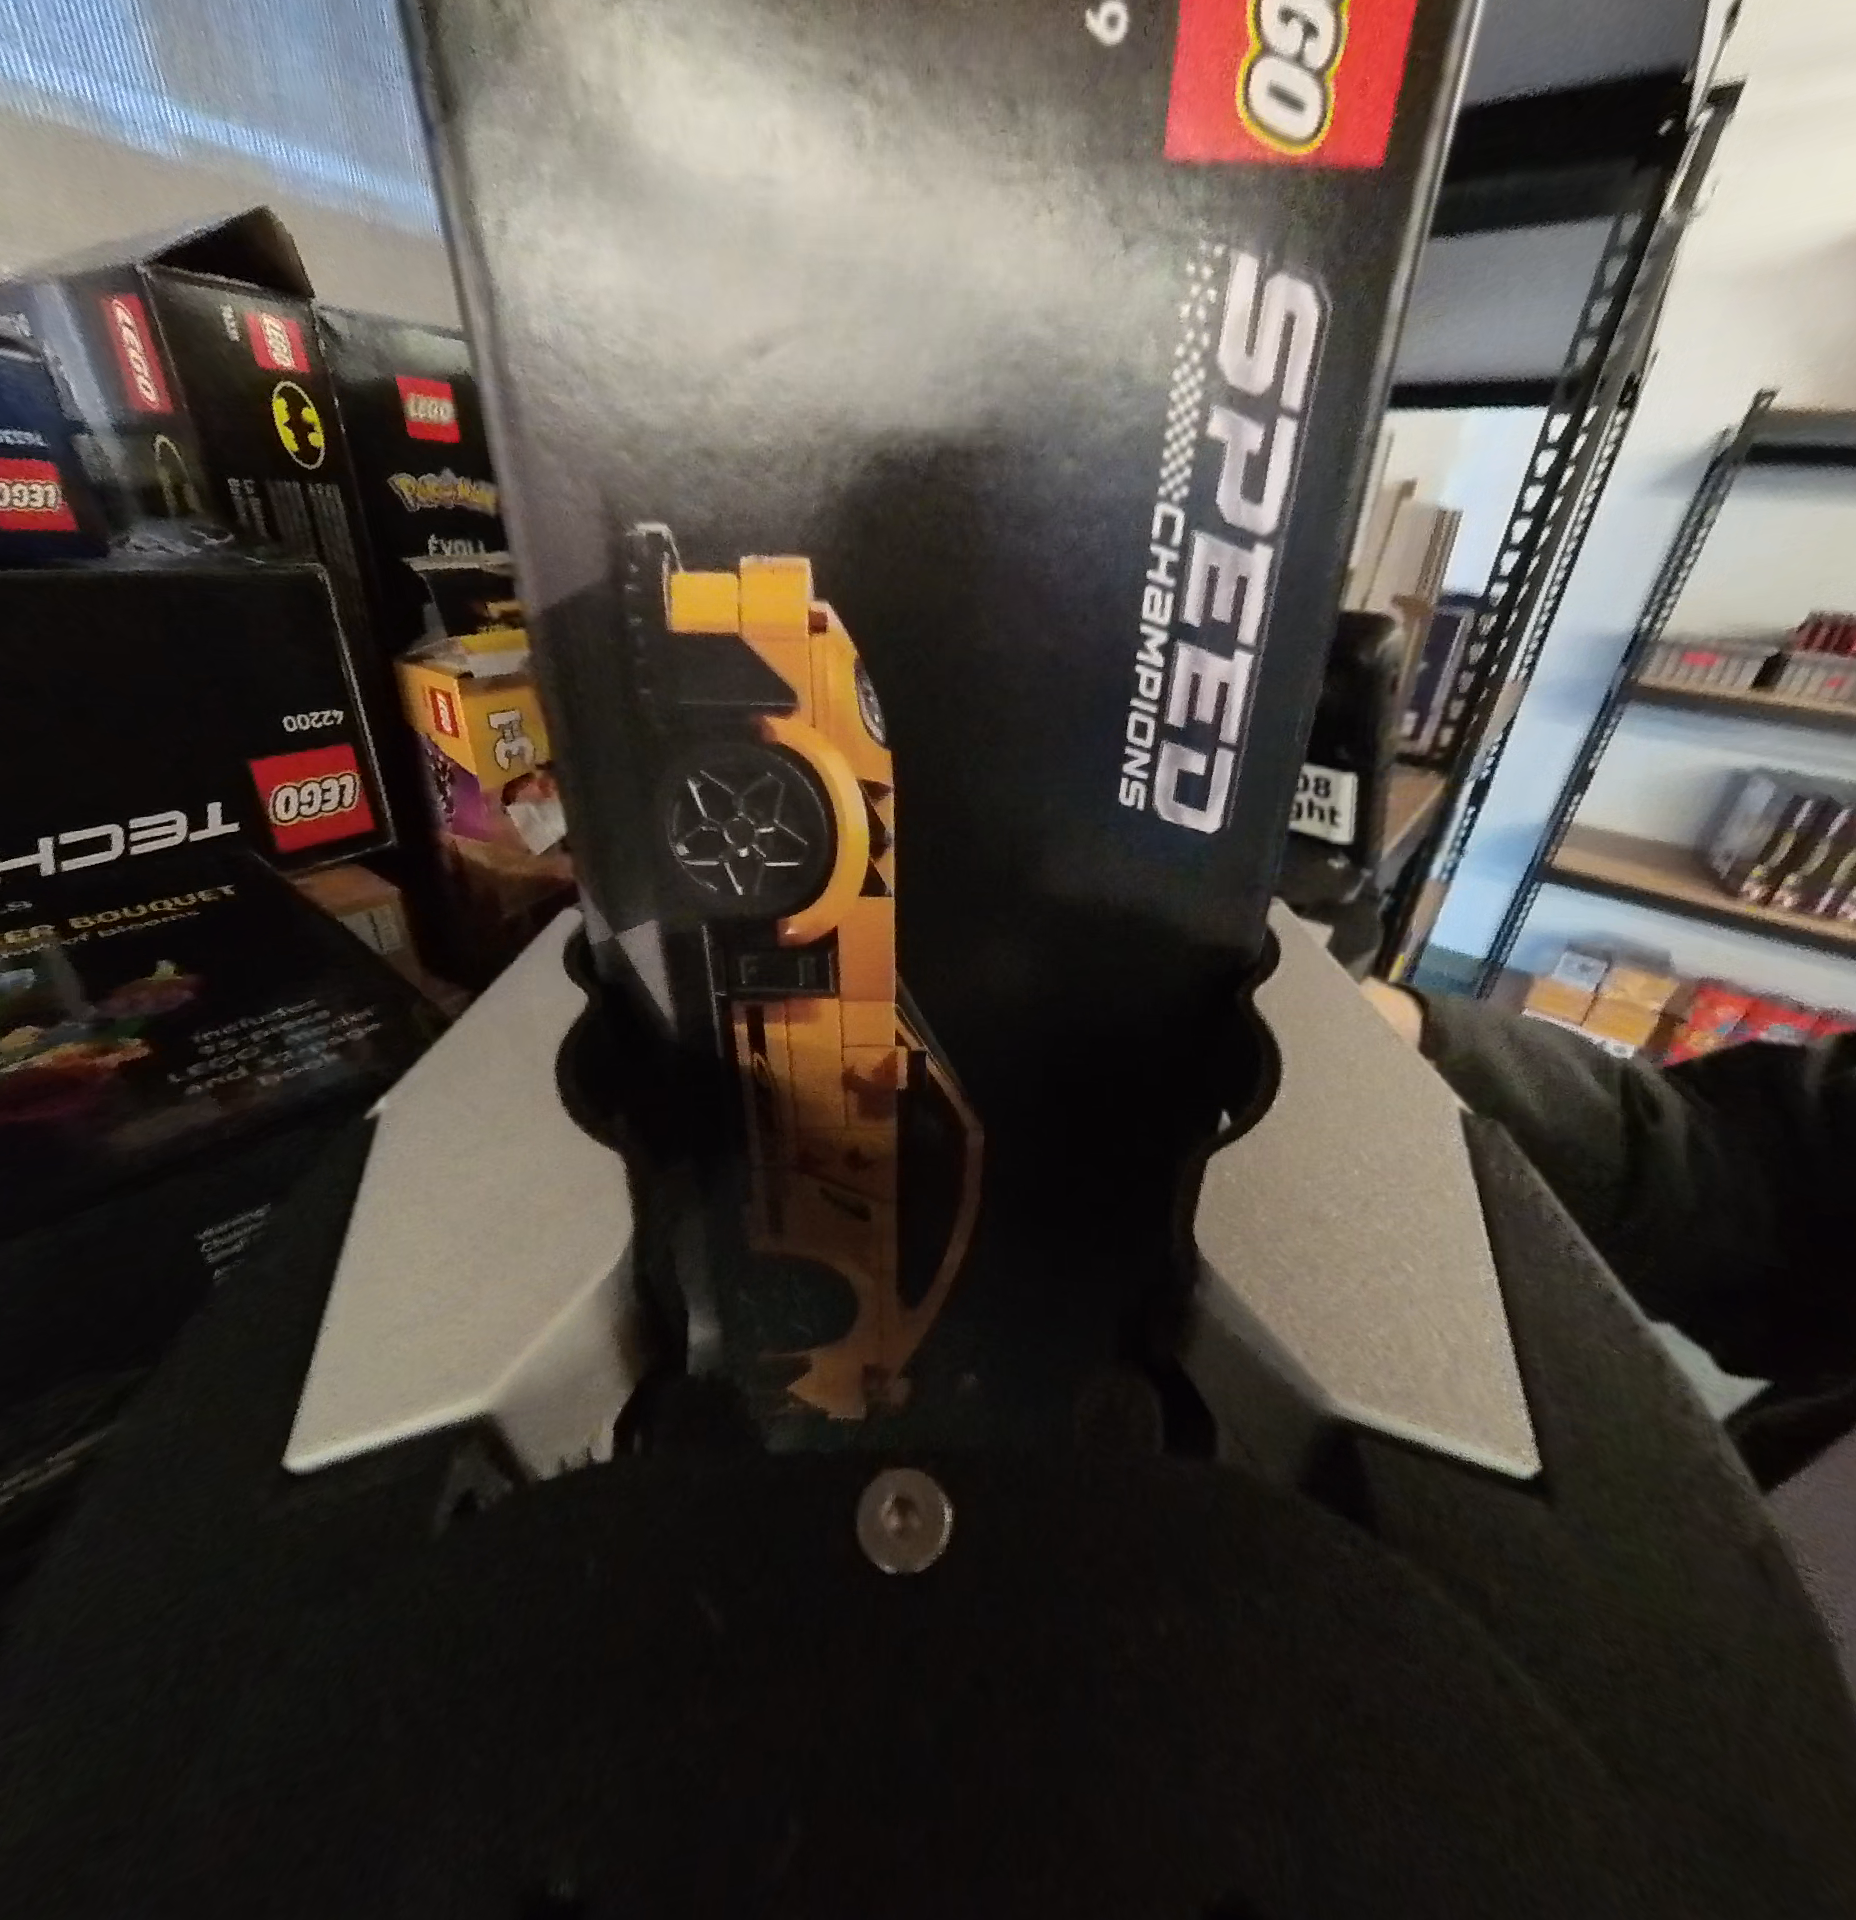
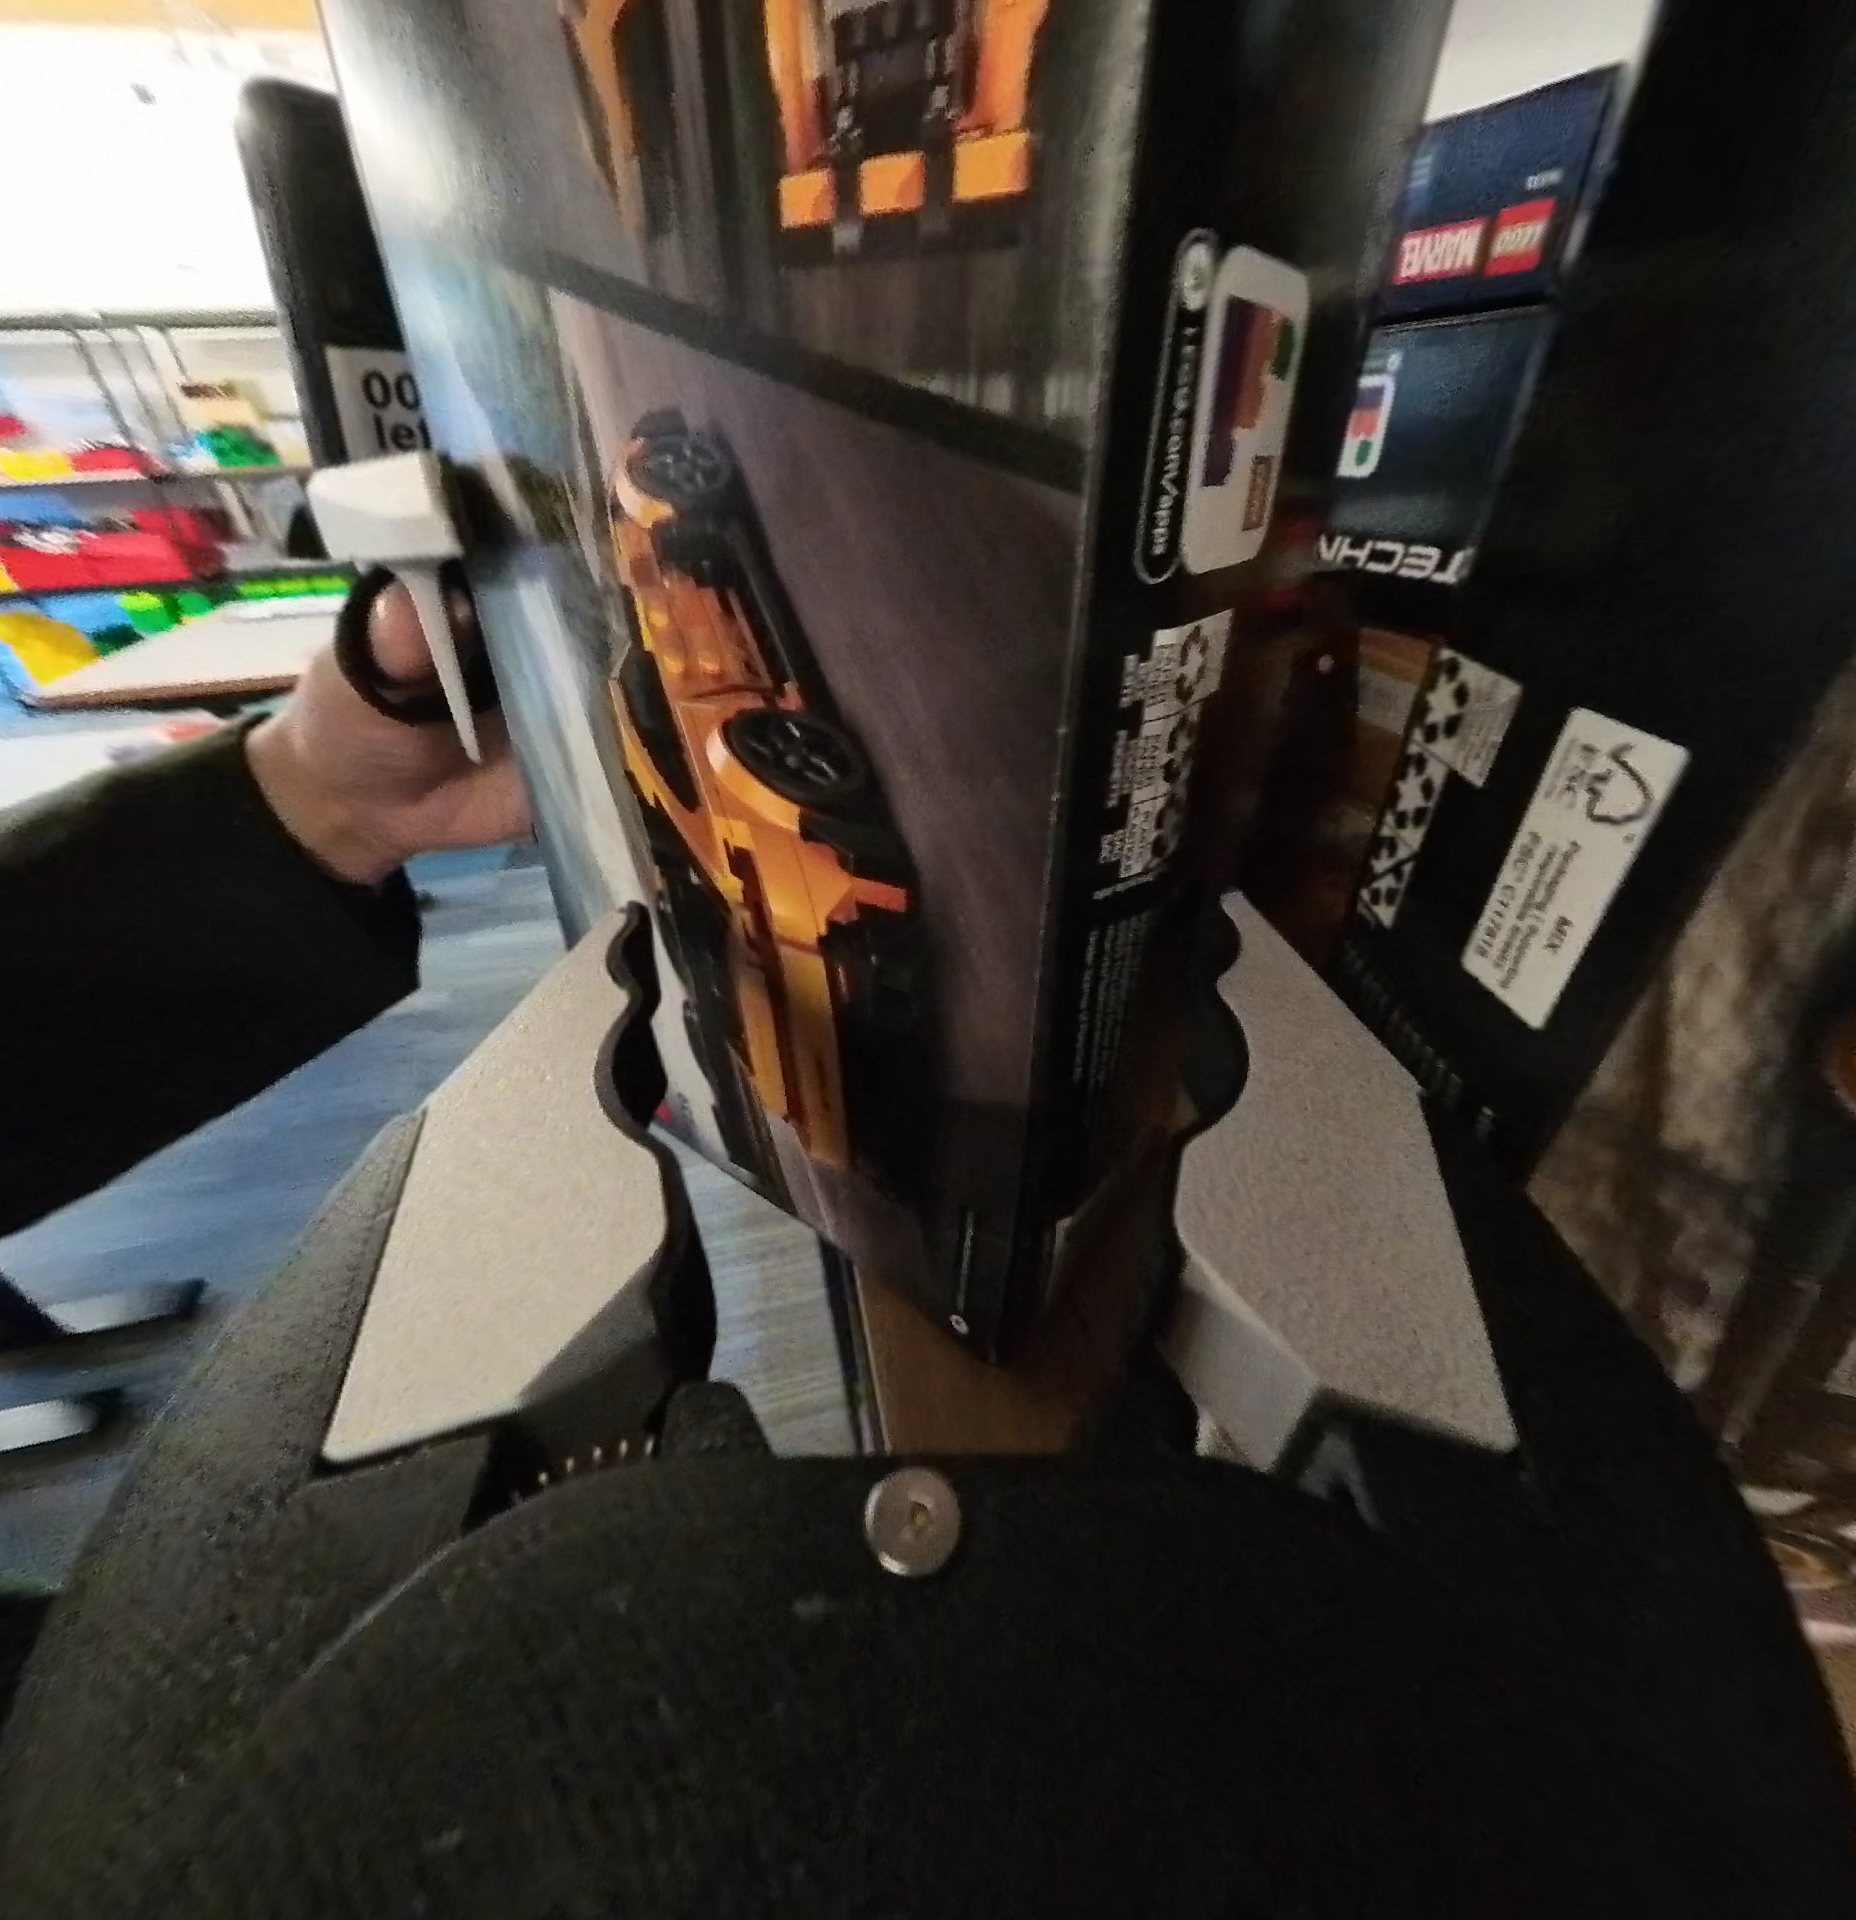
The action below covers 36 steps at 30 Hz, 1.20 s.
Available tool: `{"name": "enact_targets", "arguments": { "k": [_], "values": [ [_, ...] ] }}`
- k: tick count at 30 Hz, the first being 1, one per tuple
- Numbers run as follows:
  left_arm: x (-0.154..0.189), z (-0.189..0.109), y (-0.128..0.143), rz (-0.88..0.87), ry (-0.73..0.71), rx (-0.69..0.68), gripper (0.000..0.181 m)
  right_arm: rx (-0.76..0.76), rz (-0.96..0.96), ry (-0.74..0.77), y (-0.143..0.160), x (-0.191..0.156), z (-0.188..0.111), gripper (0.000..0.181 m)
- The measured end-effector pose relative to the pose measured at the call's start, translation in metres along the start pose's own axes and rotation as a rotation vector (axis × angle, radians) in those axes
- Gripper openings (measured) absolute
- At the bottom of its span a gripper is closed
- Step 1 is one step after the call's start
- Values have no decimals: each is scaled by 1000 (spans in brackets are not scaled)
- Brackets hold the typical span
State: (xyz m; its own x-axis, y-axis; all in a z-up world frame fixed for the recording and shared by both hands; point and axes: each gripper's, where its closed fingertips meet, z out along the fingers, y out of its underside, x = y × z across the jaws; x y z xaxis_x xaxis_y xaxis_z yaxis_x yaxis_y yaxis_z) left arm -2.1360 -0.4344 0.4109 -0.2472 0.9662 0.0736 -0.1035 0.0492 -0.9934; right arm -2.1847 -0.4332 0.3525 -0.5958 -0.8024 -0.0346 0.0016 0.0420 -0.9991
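A black toy box point(image 1: 903, 416) printed with a yellow car stands upright between the fingers of my left gripper point(image 1: 919, 997), which is shut on its lower end. The same box point(image 2: 851, 623) shows in the right wrist view from its back and side. My right gripper point(image 2: 924, 987) is shut on the box's corner edge, with both pads against it. The left gripper point(image 2: 394, 520) shows farther off there, with a hand point(image 2: 384, 769) on it, pressing on the box's other face. A dark sleeve point(image 1: 1630, 1143) lies to the right in the left wrist view.
Several dark toy boxes point(image 1: 176, 727) are stacked at the left. Black metal shelving point(image 1: 1589, 520) holding boxes stands at the right. In the right wrist view, dark boxes point(image 2: 1526, 520) crowd the right side, shelves of colourful items point(image 2: 93, 520) stand far left, and a wooden surface point(image 2: 955, 1392) lies below the box.
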Motion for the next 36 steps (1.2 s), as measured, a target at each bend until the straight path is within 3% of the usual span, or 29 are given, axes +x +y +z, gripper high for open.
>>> {"name": "enact_targets", "arguments": {
  "k": [6, 13, 19, 22, 27, 32, 36],
  "values": [
    [0, 13, 24, 18, -36, -151, 134, 4, 4, 29, -1, 5, 1, 91],
    [14, 11, 14, 50, 31, -60, 133, 62, -4, 93, -1, -8, -8, 89],
    [24, 12, 21, 17, 162, -102, 134, 91, -19, 118, 0, -12, -27, 80],
    [29, 13, 21, 4, 211, -71, 134, 74, 33, 88, 2, -5, -27, 104],
    [44, 10, 21, 36, 291, -25, 134, 17, -57, 9, 6, -15, -19, 123],
    [43, 12, 15, -15, 270, 36, 134, 17, -8, -15, 5, -21, -7, 123],
    [58, 6, 12, 57, 278, 55, 134, 9, -46, -6, 5, -33, -11, 122]
  ]
}}
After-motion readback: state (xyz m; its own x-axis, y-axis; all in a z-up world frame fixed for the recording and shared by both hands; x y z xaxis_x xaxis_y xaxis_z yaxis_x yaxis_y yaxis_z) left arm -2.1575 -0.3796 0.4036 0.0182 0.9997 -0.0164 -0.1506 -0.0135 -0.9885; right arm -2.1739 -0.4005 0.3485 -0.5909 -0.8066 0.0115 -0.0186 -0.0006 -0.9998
